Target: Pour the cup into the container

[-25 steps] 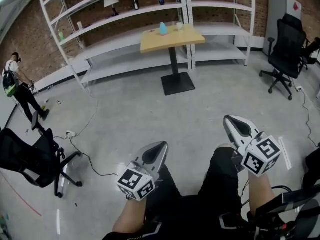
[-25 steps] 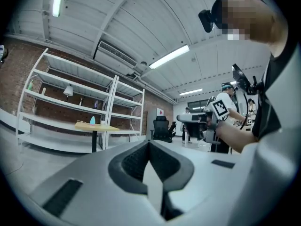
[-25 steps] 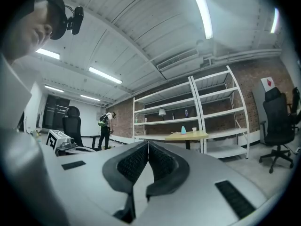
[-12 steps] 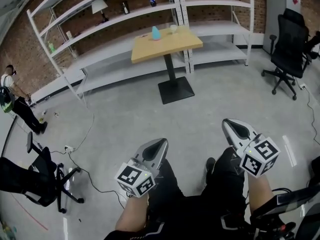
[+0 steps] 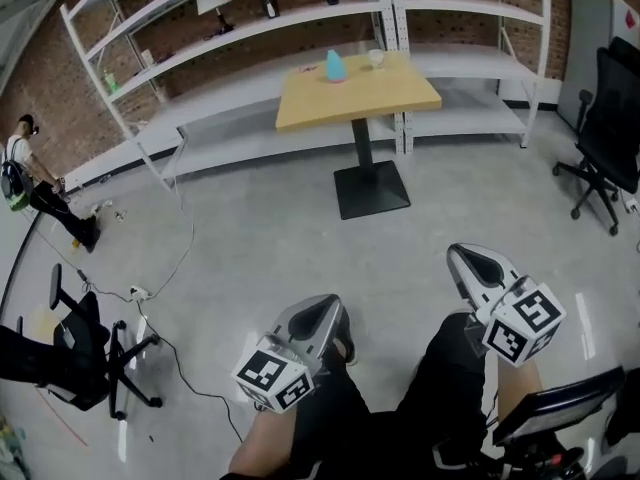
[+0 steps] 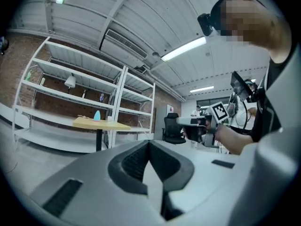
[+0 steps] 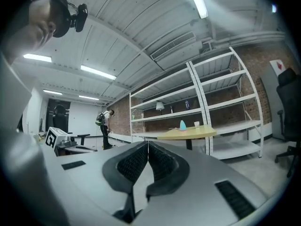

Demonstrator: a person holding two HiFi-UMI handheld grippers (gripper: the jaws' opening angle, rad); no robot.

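Both grippers are empty, jaws pressed together. The left gripper (image 5: 322, 306) and the right gripper (image 5: 465, 256) hang low in front of your legs, and each gripper view shows the pads meeting with nothing between them.

The cup (image 5: 376, 58) stands near the far edge of the counter (image 5: 400, 98), well apart from you across the floor. Just beside it, to its left, is a teal object (image 5: 335, 65), which I take to be the container. From here the cup is too small to tell what it holds.

By my reading, the step in hand is the approach, and no grasp has begun.

- Walk up until the counter lies right below you before you raise either gripper.
- Open the jaws of the gripper you choose well before it nears the cup, since shut jaws would only knock it over.
- The right gripper looks the better choice, as the cup sits on the right of the pair.
- Come in level from the side and straddle the cup around its middle.
- Close gently so it neither tilts nor spills.
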